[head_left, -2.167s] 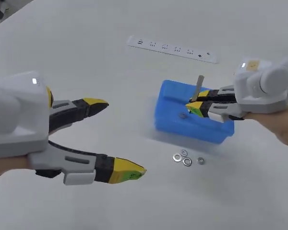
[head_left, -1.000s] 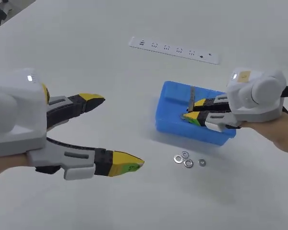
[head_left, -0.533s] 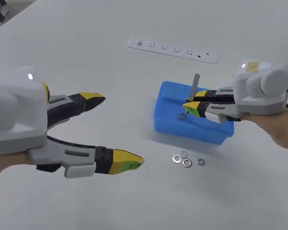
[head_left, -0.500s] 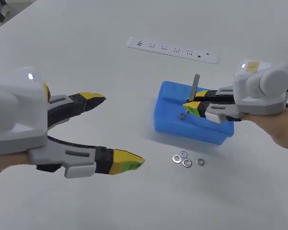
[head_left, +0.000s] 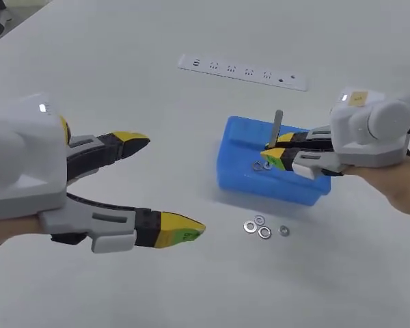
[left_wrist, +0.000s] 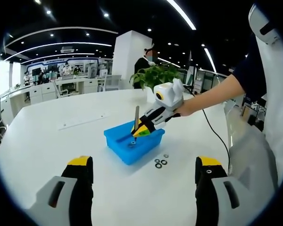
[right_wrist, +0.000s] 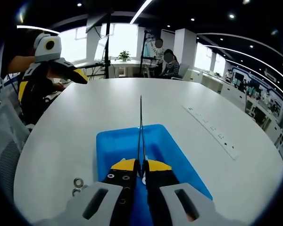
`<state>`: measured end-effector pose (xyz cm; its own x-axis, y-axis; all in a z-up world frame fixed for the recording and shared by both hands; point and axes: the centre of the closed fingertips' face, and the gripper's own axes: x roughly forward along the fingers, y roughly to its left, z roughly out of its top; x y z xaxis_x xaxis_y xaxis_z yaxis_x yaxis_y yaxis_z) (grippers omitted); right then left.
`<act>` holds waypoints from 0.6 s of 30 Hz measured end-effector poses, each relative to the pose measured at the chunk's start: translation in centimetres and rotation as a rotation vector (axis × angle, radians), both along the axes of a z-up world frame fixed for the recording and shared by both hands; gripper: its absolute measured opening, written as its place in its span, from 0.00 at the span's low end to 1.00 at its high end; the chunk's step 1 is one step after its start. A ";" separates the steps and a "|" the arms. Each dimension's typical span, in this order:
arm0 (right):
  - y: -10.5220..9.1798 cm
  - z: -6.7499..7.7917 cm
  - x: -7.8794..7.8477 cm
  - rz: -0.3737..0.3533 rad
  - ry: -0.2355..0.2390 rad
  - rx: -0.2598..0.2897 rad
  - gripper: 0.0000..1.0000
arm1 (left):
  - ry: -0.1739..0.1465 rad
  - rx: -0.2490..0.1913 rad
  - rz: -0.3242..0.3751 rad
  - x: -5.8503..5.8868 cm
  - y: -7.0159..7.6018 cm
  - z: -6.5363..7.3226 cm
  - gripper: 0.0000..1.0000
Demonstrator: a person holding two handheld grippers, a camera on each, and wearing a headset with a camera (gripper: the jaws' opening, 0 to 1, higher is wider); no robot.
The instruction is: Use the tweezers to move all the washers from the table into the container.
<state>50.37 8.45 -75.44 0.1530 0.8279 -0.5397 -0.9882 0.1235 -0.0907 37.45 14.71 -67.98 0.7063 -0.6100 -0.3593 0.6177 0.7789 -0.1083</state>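
Blue plastic marks the container (head_left: pixel 260 186) in the head view, sitting on the white worktop (head_left: pixel 123 287). The right tongs (head_left: pixel 276 156) hang over it, jaws pinched together on the tweezers (head_left: pixel 277 127), which stick up past the yellow tips. At least one washer lies inside the container beside those tips. Four washers (head_left: pixel 260 227) sit in a cluster on the worktop just in front of the container. The left tongs (head_left: pixel 167 184) hover well to the left, jaws spread wide with nothing in them. A power strip (head_left: pixel 242 72) lies beyond.

From the left gripper view, the left tongs (left_wrist: pixel 144 164) gape wide, framing the container (left_wrist: pixel 132 151), the washers (left_wrist: pixel 160 162) beside it and the right tongs (left_wrist: pixel 139 130) with the tweezers (left_wrist: pixel 136 115).

From the right gripper view, the right tongs (right_wrist: pixel 141 165) clamp the tweezers (right_wrist: pixel 141 127) over the container (right_wrist: pixel 108 146); the washers (right_wrist: pixel 77 184) lie on the worktop lower left.
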 end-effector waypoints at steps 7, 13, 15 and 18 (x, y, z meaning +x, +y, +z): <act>0.3 0.2 -0.7 0.025 -0.007 -0.010 0.07 | 0.008 -0.068 0.011 3.0 -0.4 0.4 0.92; 0.0 0.8 -1.2 0.073 -0.057 -0.040 0.07 | 0.004 -0.021 -0.037 5.5 -2.0 0.5 0.85; 0.0 1.1 -1.5 0.087 -0.064 -0.041 0.07 | 0.005 -0.005 -0.064 6.5 -2.6 0.4 0.84; 0.0 1.6 -1.8 0.102 -0.079 -0.038 0.07 | -0.010 -0.010 -0.101 7.7 -3.7 1.0 0.82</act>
